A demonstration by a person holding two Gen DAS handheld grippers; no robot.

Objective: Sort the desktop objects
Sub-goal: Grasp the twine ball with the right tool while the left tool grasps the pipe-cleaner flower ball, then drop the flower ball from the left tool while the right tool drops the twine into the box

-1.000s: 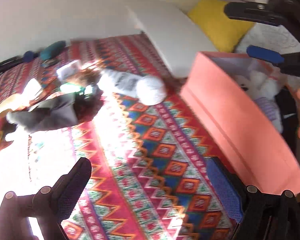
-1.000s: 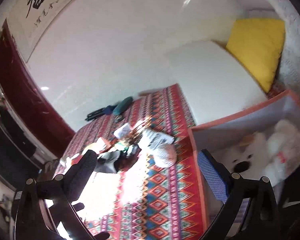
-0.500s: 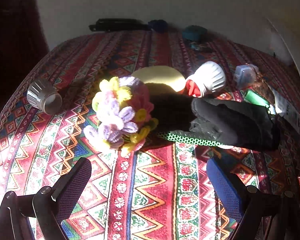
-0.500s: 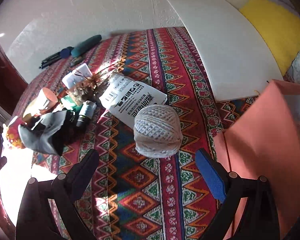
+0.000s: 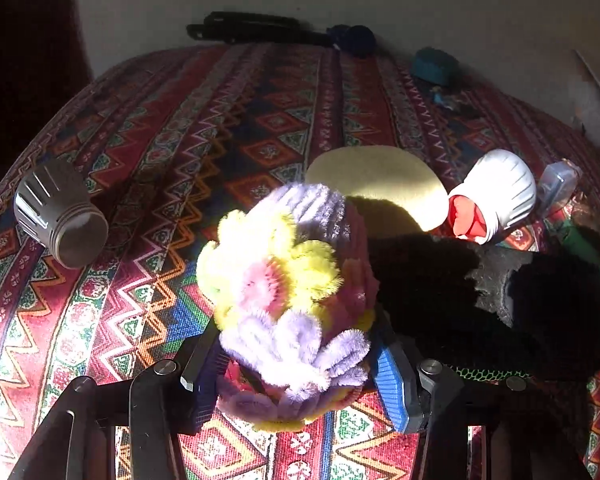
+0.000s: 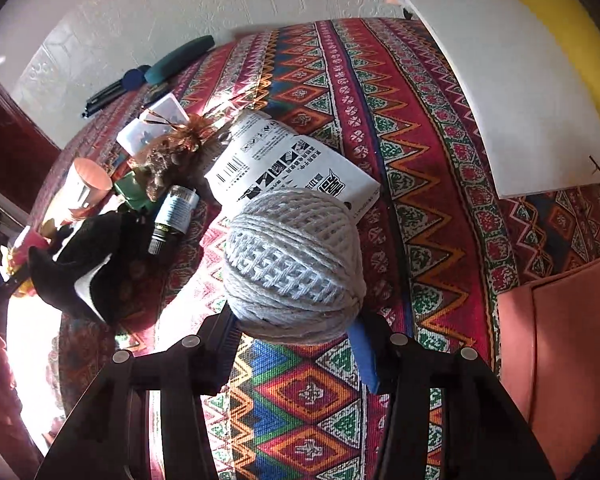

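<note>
Left gripper (image 5: 296, 364) jaws pinch the fluffy pastel pipe-cleaner flower ball (image 5: 290, 300), right gripper (image 6: 296, 340) jaws pinch the round cream twine ball (image 6: 294, 264); both grips sit low, so either could roll out when lifted.

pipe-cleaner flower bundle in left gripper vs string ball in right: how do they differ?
Colour: the flower bundle is yellow, pink and lilac; the string ball is plain off-white.
Surface: the flower bundle is fuzzy with looped petals; the string ball is smooth cord wound in a criss-cross.
Shape: the flower bundle is lumpy and irregular; the string ball is evenly round.
Shared: each sits between closed gripper fingers, left gripper, right gripper, over the patterned cloth.
</note>
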